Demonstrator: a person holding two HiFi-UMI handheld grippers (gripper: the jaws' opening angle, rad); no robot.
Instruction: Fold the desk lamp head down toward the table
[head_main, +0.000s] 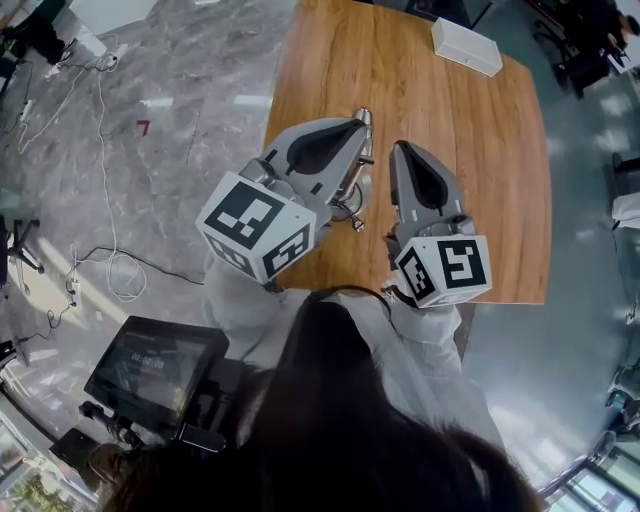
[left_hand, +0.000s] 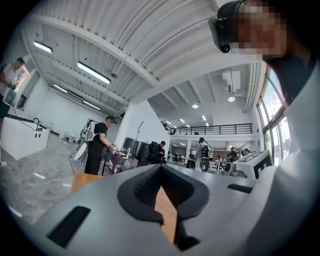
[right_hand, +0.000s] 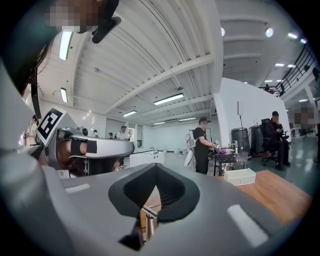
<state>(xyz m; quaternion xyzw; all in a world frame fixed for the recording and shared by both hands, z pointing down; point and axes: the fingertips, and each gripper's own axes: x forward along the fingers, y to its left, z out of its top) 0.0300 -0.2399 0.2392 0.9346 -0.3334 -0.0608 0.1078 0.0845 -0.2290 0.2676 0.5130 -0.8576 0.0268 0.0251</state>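
The desk lamp (head_main: 354, 205) is a silver metal thing on the wooden table (head_main: 500, 180). Most of it is hidden under my left gripper (head_main: 358, 128), which hangs over it with its jaws shut. My right gripper (head_main: 399, 152) is just to the lamp's right, also shut and empty. In the right gripper view a thin metal stem of the lamp (right_hand: 150, 219) shows through the gap below the closed jaws of the right gripper (right_hand: 156, 168). The left gripper view shows only bare table wood (left_hand: 166, 212) under the left gripper's (left_hand: 161, 167) shut jaws. Neither gripper visibly holds the lamp.
A white box (head_main: 466, 45) lies at the table's far right corner. The table's near edge (head_main: 480, 300) runs just ahead of the person. Cables (head_main: 115, 270) trail on the grey floor to the left, and a monitor (head_main: 155, 370) stands there. Several people stand in the hall behind.
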